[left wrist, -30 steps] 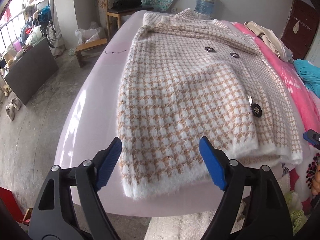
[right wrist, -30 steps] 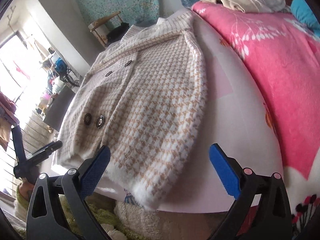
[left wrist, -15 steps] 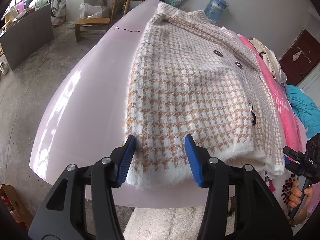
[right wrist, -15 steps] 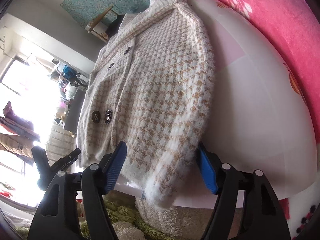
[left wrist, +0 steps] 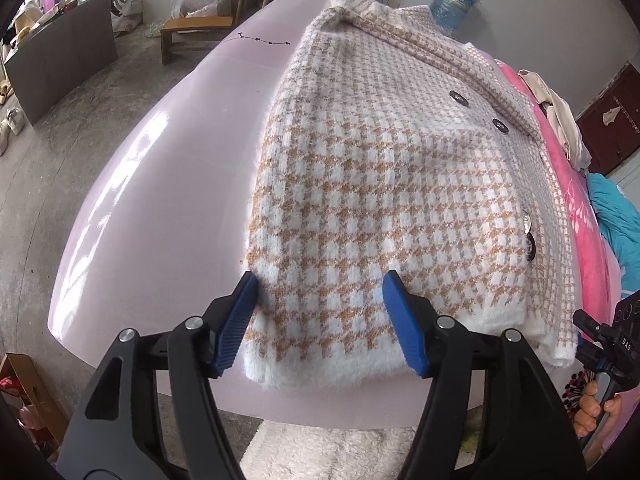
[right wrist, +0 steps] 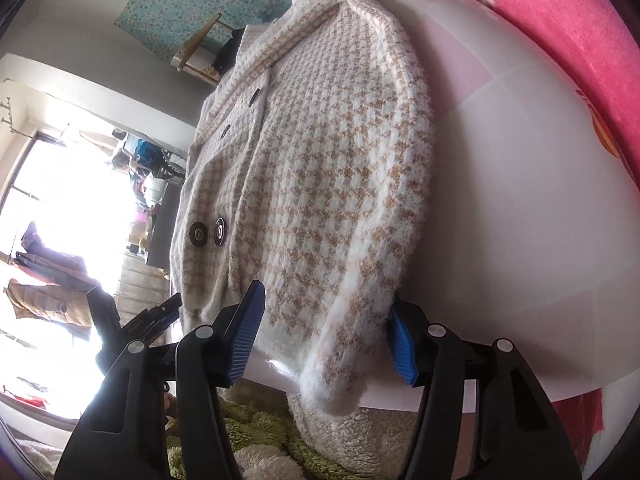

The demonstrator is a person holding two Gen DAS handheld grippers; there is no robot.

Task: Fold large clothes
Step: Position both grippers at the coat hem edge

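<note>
coat (left wrist: pixel 372 184): fuzzy tan-and-white houndstooth knit, lying flat on the pale pink bench (left wrist: pixel 160 200), collar far, hem at the near edge.
left gripper (left wrist: pixel 320 320): jaws apart, straddling the near left corner of the coat's hem; the left blue pad (left wrist: pixel 236 320) touches the coat's side edge, the right pad sits over the knit.
right gripper (right wrist: pixel 324 332): jaws apart around the near right hem corner, which droops over the bench edge; the right pad is partly hidden behind the fluff.
left wrist view only: water jug (left wrist: pixel 454 4) by the far wall, low wooden stool (left wrist: pixel 192 28) on the concrete floor, the hand on the right gripper's handle at far right.
right wrist view only: two dark buttons (right wrist: pixel 208 232) side by side, bright window (right wrist: pixel 60 208) at left, green shaggy rug (right wrist: pixel 256 432) below the bench.
both views: pink blanket (right wrist: pixel 540 12) right of the bench.
</note>
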